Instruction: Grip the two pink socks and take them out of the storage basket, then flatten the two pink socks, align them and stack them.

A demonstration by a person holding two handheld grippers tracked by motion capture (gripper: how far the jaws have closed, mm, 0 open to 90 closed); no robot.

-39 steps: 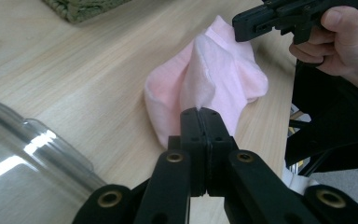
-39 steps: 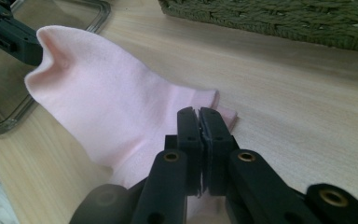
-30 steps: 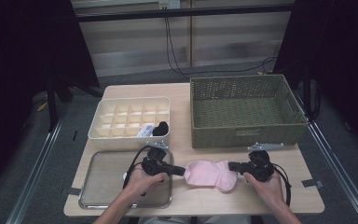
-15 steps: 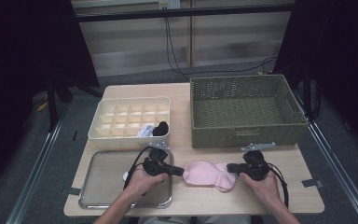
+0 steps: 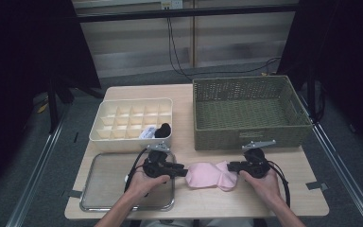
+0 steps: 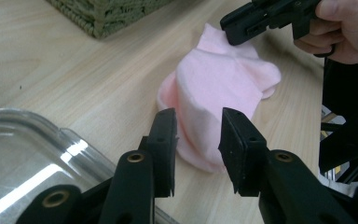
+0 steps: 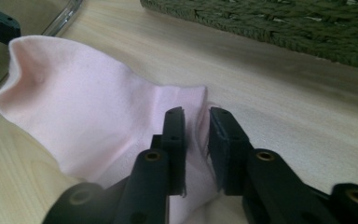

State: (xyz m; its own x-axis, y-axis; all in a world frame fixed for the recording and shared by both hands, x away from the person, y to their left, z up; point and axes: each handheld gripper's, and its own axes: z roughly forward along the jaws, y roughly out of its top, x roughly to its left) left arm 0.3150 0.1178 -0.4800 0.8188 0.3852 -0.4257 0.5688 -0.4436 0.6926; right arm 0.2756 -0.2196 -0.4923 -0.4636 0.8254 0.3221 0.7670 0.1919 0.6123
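Observation:
A pink sock [image 5: 210,176] lies flat on the wooden table near its front edge, between my two grippers. My left gripper [image 5: 183,172] points right at the sock's left end. Its jaws have just been opening, and in the left gripper view the left gripper [image 6: 198,116] stands apart around the edge of the sock [image 6: 219,88] without pressing it. My right gripper [image 5: 230,166] points left at the other end. Its jaws have just been opening too; the right gripper [image 7: 196,114] shows a narrow gap with a fold of the sock [image 7: 84,107] loose in it.
A green wicker basket [image 5: 246,137] stands behind the right hand. A white compartment box [image 5: 123,142] at the back left holds a black roll [image 5: 164,129] and a white one [image 5: 147,133]. A metal tray [image 5: 104,182] lies under the left hand.
The right hand has edged slightly left toward the sock. The left hand has stayed where it was, and the sock rests in the same spot.

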